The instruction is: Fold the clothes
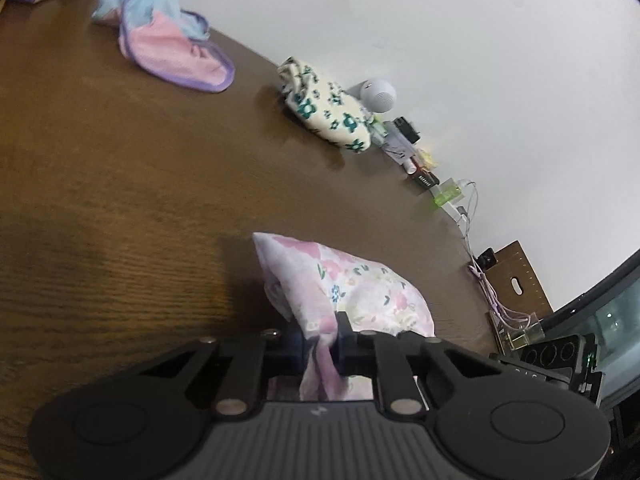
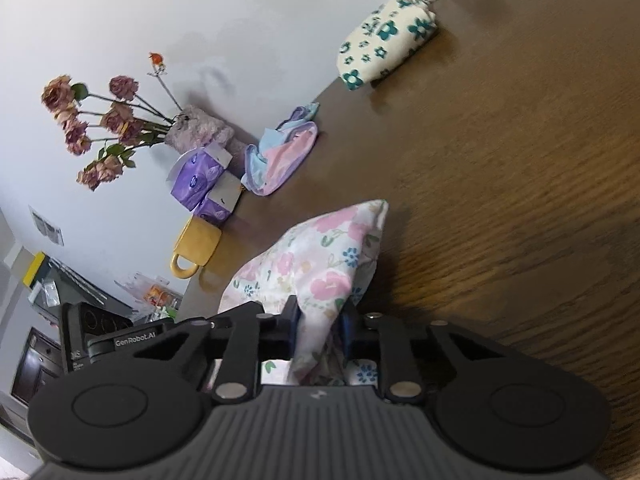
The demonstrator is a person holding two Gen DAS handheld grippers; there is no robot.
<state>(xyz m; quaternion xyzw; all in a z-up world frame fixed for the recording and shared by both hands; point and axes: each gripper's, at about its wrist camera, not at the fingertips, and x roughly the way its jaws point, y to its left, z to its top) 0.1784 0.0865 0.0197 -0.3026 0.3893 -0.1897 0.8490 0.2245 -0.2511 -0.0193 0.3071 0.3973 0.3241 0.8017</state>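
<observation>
A white garment with pink flowers lies bunched on the brown wooden table. My left gripper is shut on a gathered edge of it, and the cloth hangs down between the pads. In the right wrist view the same floral garment rises in a peak, and my right gripper is shut on another fold of it. A cream garment with teal flowers lies folded near the wall. A pink, blue and purple garment lies crumpled farther along.
Against the wall stand a white round speaker, small gadgets and cables, purple tissue packs, a yellow mug and a vase of dried roses. A black device sits past the table edge.
</observation>
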